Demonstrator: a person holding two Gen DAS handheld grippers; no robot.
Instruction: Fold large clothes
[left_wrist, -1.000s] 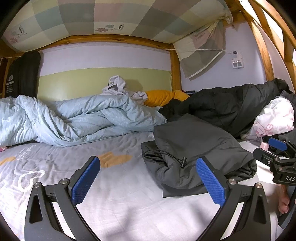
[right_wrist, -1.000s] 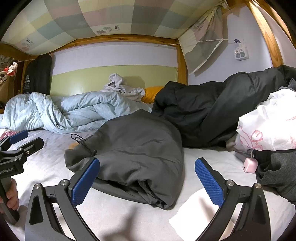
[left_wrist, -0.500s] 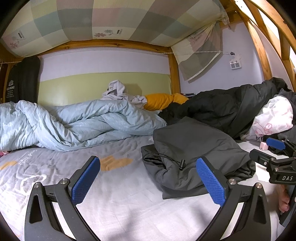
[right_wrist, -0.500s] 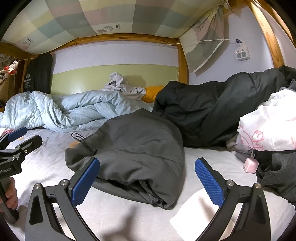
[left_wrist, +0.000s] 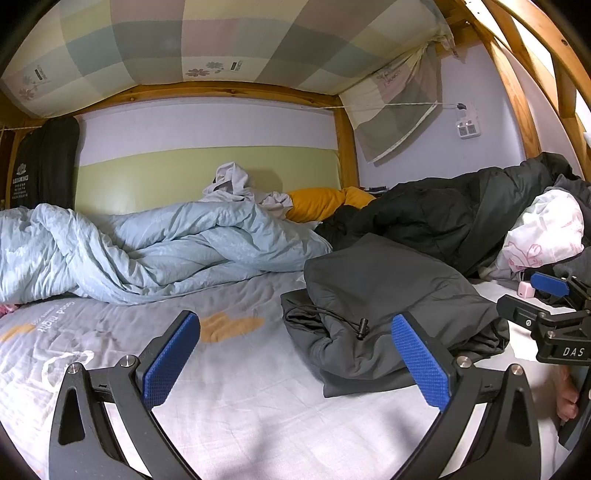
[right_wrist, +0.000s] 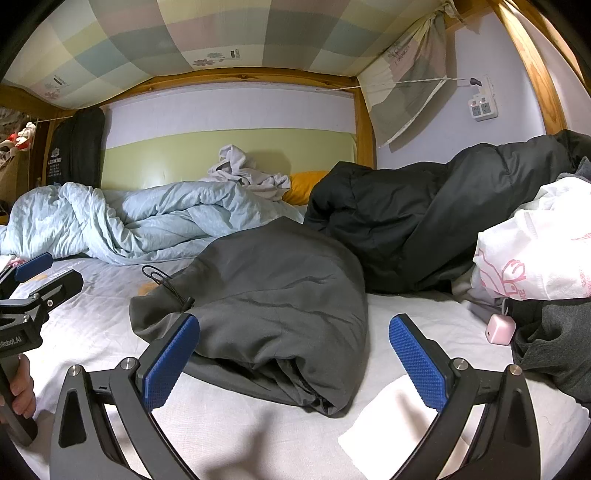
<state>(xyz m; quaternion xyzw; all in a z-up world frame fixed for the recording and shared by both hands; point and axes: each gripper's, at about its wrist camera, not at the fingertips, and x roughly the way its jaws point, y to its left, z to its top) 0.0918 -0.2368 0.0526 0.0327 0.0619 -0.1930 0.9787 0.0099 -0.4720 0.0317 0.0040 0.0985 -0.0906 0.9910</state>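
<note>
We see the folded grey jacket (right_wrist: 280, 295) lying lengthwise toward the frame's upper right on the bedsheet (right_wrist: 92, 325); our left gripper (left_wrist: 295, 358) and right gripper (right_wrist: 293, 360) gape wide, empty.

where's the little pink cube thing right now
The pink cube lies on the white sheet at the right of the right wrist view, below the white bag, beside dark grey clothes.

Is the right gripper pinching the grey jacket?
No, the right gripper is open, its blue pads apart, nothing held, with the grey jacket lying on the bed.
</note>
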